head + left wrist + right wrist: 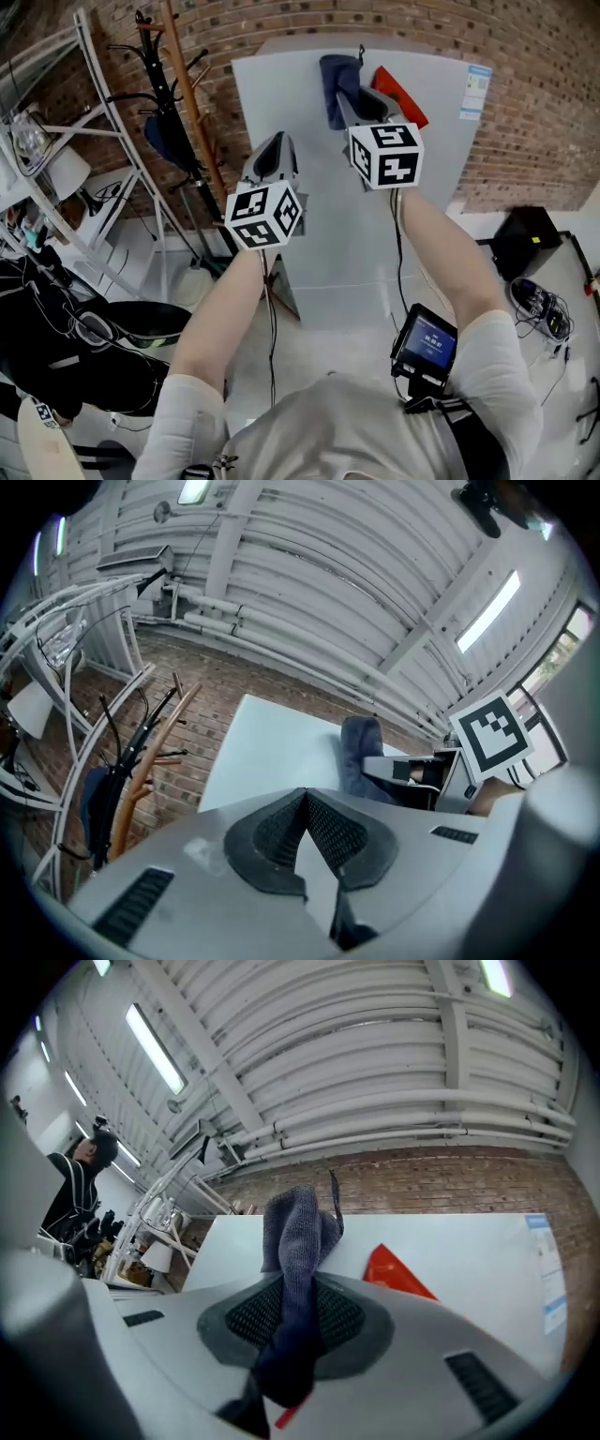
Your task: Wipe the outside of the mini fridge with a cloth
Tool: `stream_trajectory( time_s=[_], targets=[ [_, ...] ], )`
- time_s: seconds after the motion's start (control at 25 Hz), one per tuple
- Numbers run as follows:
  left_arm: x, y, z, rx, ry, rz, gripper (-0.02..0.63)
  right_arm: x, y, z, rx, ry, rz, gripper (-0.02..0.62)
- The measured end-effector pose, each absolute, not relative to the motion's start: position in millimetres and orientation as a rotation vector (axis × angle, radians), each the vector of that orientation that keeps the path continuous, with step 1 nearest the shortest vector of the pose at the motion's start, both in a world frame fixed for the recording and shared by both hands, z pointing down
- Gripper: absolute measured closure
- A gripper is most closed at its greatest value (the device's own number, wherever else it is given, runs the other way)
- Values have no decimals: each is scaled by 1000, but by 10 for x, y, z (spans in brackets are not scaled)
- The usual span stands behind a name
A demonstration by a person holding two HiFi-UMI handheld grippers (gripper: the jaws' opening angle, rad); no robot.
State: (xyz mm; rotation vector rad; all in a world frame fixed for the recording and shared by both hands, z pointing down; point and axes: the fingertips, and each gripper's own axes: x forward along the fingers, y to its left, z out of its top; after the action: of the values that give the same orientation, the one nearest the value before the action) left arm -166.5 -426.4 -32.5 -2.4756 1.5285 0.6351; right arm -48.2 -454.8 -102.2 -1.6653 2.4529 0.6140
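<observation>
The white mini fridge point(337, 206) stands against the brick wall, seen from above. My right gripper point(349, 101) is over its top, shut on a dark blue cloth point(336, 86) that bunches beyond the jaws. In the right gripper view the cloth point(295, 1237) runs between the pads and hangs down, with a red triangular piece point(398, 1274) beside it on the fridge point(469, 1260). My left gripper point(277, 142) hovers at the fridge's left edge, shut, with nothing between its jaws. The left gripper view shows its tips point(305, 795) meeting, with the fridge top point(267, 752) and cloth point(361, 752) beyond.
A wooden coat rack point(180, 103) and a white metal shelf point(98, 141) stand left of the fridge. Black bags point(84, 347) lie on the floor at the left. A black box point(527, 239) and cables point(544, 309) are at the right. A label point(475, 92) sits on the fridge's right corner.
</observation>
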Motion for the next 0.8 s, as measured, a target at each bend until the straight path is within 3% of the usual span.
stream_trajectory(
  time_s=[0.36,0.8],
  targets=[
    [-852,-4329,-400,-2596,1357,636,603,318,-4476,-1087,-1814,2382,635,511],
    [-366,-4355,-443,-2639,1263,625,603,1435,-4604,-1044,-2022,2230,535,510]
  ],
)
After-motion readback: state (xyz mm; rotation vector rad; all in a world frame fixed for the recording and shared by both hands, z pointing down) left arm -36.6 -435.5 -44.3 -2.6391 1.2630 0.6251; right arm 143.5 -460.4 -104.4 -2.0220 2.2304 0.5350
